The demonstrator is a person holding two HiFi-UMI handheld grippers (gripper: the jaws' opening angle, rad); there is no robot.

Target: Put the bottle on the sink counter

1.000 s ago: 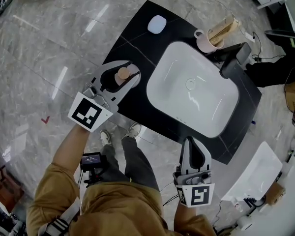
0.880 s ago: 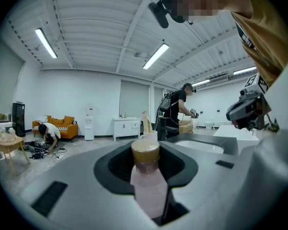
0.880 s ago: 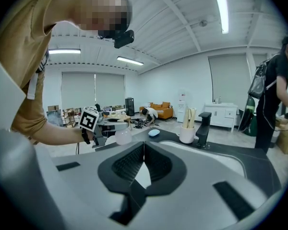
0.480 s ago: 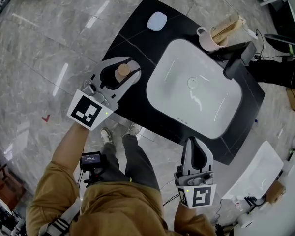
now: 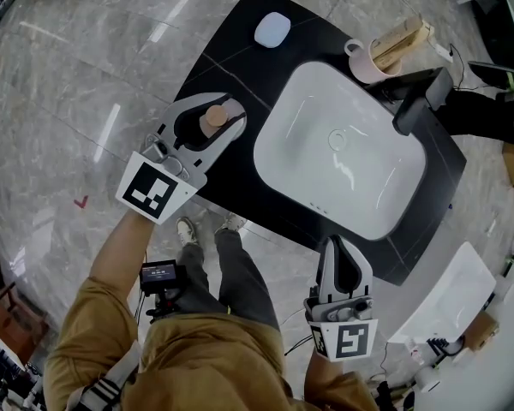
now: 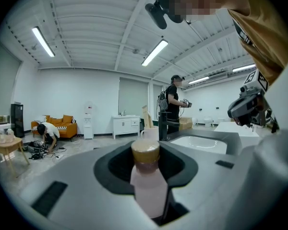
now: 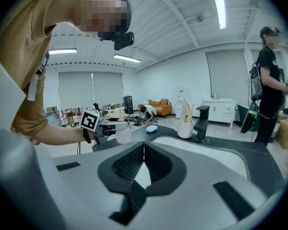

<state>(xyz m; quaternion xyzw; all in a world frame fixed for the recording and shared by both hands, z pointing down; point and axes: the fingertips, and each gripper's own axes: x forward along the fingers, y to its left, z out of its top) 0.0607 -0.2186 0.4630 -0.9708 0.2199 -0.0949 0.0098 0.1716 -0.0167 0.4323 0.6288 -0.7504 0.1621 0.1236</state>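
A pale pink bottle [image 5: 212, 119] with a tan cap stands upright between the jaws of my left gripper [image 5: 225, 115], which is shut on it. It is over the left corner of the black sink counter [image 5: 231, 178]; whether its base touches I cannot tell. In the left gripper view the bottle [image 6: 148, 176] fills the gap of that gripper [image 6: 146, 150]. My right gripper [image 5: 341, 259] hangs by the counter's near edge, shut and empty. From the right gripper [image 7: 144, 145] view the bottle [image 7: 124, 134] shows at the counter's [image 7: 259, 152] far left.
A white basin [image 5: 338, 148] fills the counter's middle. A black faucet [image 5: 420, 101] and a pink cup [image 5: 364, 62] with wooden items stand at the back. A pale blue soap-like item [image 5: 272, 29] lies at the far corner. Another person [image 7: 269, 80] stands to the right.
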